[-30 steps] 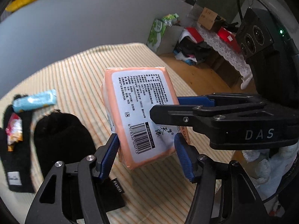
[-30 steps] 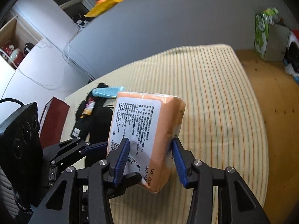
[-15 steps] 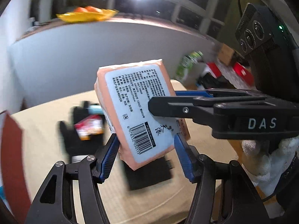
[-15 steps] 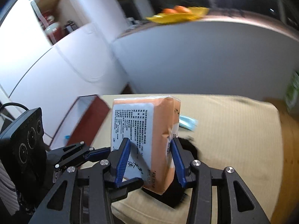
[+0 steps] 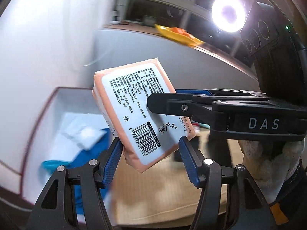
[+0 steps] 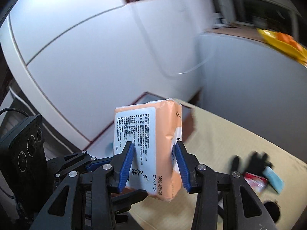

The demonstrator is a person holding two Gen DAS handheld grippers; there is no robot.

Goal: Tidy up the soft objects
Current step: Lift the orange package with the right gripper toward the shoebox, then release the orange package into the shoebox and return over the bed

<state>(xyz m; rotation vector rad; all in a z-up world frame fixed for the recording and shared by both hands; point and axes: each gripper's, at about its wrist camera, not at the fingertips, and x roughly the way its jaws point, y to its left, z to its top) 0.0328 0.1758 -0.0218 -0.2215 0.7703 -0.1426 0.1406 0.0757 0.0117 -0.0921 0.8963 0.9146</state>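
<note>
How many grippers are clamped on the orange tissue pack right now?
2. The left gripper pinches its barcode end; the right gripper squeezes its flat faces from the side, tissue pack between both.

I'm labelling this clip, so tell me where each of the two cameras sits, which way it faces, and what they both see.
Left wrist: sits on the left hand-held gripper, facing along its fingers at the orange tissue pack and a white box beyond; a gloved hand shows.
Right wrist: sits on the right hand-held gripper, facing the same pack, white panels and the striped cloth; no hand shows.
Shared: the pack, clamped by both grippers, each gripper in the other's view, and the yellow tray.
</note>
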